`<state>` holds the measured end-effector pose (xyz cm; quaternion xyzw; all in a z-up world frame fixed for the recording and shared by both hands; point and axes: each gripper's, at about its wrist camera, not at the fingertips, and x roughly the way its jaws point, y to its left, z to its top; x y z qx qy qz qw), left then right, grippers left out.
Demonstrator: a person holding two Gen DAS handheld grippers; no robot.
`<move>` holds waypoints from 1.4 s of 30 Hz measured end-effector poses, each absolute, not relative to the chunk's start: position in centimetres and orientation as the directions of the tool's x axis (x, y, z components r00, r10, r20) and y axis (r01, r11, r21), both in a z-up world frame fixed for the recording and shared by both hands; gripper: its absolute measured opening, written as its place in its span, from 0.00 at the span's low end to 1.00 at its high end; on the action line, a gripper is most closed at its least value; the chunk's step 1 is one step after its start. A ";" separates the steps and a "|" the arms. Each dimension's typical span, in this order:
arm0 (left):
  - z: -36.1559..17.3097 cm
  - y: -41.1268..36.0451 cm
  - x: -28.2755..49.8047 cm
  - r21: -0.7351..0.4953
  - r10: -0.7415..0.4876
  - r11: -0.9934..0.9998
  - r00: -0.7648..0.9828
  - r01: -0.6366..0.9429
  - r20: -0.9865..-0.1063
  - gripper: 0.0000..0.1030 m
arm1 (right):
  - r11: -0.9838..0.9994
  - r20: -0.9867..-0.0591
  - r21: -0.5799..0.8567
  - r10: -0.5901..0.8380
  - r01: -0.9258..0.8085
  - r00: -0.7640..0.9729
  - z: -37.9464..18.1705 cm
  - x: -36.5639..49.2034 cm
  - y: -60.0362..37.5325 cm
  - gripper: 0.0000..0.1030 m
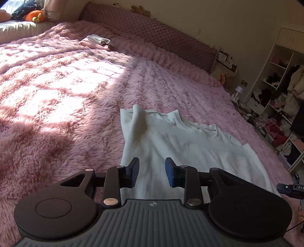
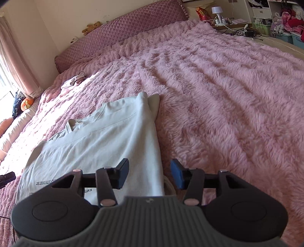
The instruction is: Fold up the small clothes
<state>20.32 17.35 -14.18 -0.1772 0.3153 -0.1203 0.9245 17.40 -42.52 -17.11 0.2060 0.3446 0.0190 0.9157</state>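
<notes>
A white T-shirt lies on the fluffy pink bedspread, its sides folded in, collar toward the headboard. It also shows in the right wrist view, with dark printed text near its near-left edge. My left gripper is open and empty, just above the shirt's near left part. My right gripper is open and empty, over the shirt's folded right edge. The tip of the right gripper shows at the left wrist view's right edge.
A small pile of folded clothes lies far up the bed near the quilted headboard; it also shows in the right wrist view. Open shelves with clothes stand at the right. A nightstand with a lamp is beyond the bed.
</notes>
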 end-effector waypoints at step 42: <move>-18.2 17.1 19.6 -0.469 -0.367 0.882 0.683 0.040 -0.632 0.44 | 0.958 -0.710 0.237 0.057 0.163 0.702 -18.0 14.7 -38.1 0.41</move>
